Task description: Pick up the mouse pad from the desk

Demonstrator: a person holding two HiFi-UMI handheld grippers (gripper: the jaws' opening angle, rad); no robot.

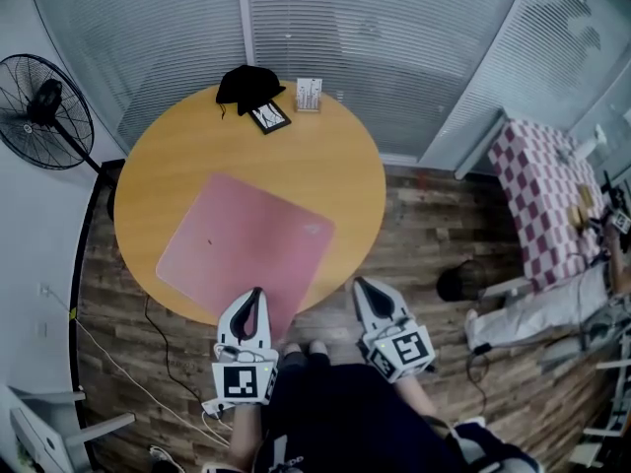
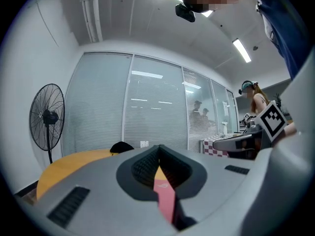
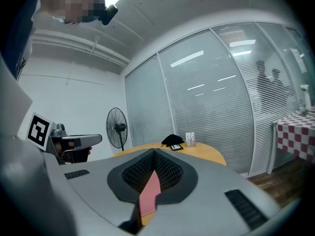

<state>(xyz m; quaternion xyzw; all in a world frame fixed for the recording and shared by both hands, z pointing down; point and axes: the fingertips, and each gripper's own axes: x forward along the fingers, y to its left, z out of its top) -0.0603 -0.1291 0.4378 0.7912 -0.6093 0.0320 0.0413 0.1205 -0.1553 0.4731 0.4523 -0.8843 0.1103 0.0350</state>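
Observation:
A pink mouse pad point(image 1: 246, 244) lies flat on the round yellow table point(image 1: 325, 166), its near corner reaching the table's front edge. My left gripper point(image 1: 255, 292) is shut, its tip over the pad's near edge; whether it touches the pad I cannot tell. In the left gripper view the jaws of the left gripper point(image 2: 158, 146) meet, and the pad point(image 2: 165, 193) shows as a pink strip in the slot below them. My right gripper point(image 1: 359, 283) is shut too and hangs just off the table's front right rim, beside the pad. Through the right gripper point(image 3: 154, 150) the pad point(image 3: 149, 193) shows likewise.
At the table's far side lie a black cloth point(image 1: 248, 82), a dark flat device point(image 1: 268, 116) and a small white card stand point(image 1: 309, 94). A standing fan point(image 1: 44, 111) is at the left, glass walls with blinds behind, a checked tablecloth point(image 1: 542, 185) and a person point(image 1: 552, 304) at the right.

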